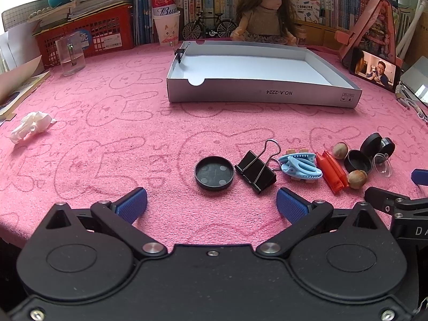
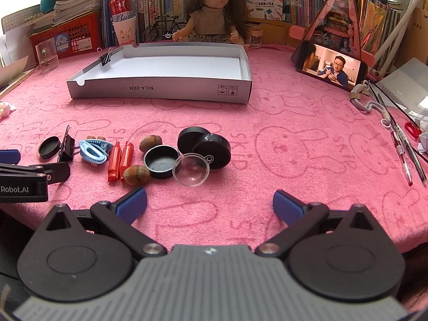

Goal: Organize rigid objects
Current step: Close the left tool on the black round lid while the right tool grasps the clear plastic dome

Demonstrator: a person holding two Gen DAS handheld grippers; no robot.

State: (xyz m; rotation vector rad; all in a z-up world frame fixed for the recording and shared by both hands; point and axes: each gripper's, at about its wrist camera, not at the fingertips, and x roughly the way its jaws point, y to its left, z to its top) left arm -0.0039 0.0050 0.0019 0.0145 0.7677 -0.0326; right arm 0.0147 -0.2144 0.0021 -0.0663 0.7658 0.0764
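Pink bunny-print towel lies under both spread, unladen tongs, left gripper and right gripper. Beyond them, small rigid objects sit in a row: round black plastic lid, black metal binder clip, blue toothed plastic clip. Farther back sits the shallow white cardboard box.

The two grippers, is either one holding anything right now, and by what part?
Nothing is held. The left gripper and right gripper are both open above the pink cloth.

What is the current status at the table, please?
Left hand-held gripper and right hand-held gripper open, holding nothing. Small items in a row, black cap nearest left; white tray empty beyond. Nothing blocking.
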